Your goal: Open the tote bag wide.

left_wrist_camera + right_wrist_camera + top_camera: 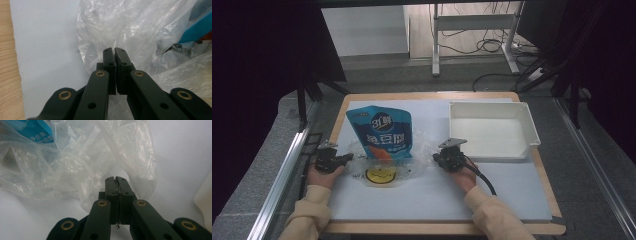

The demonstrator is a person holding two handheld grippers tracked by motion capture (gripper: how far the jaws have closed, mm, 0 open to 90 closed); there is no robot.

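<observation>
A blue snack pouch [383,132] lies partly inside a clear plastic bag [412,150] at the middle of the white board. The bag bears a yellow round print [380,175] near its front edge. My left gripper [350,158] sits at the bag's left edge, and its jaws are shut on a fold of the film [114,50]. At the bag's right edge my right gripper [436,159] is shut as well, with a thin strip of film pinched between the pads [115,179]. The crinkled bag [75,167] and a corner of the blue pouch [41,131] lie beyond those jaws.
A white rectangular tray [492,107] stands at the back right of the white board [437,200], close to my right gripper. The board rests on a wooden tabletop [427,95] with a metal rail [282,175] along its left side. A cable [484,180] trails from the right gripper.
</observation>
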